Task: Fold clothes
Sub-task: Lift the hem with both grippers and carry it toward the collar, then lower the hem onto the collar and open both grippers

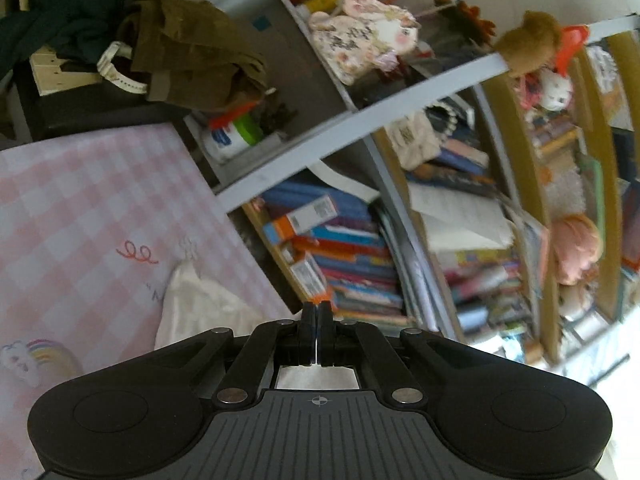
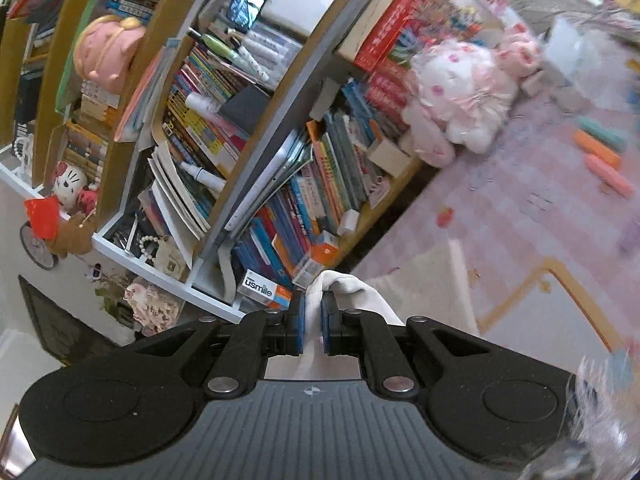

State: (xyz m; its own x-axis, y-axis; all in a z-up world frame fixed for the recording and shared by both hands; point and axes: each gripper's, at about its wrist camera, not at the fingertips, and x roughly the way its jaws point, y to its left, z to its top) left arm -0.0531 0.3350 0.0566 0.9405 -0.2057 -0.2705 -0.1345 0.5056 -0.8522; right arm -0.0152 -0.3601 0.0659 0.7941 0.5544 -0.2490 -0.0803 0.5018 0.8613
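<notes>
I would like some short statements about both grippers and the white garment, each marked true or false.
1. The right gripper has white cloth between its jaws. True.
2. The left gripper has its jaws wide open. False: they are closed together.
3. The bed cover is pink checked. True.
4. The bookshelf is empty. False: it is packed with books and toys.
5. A white plush toy lies on the pink surface. True.
</notes>
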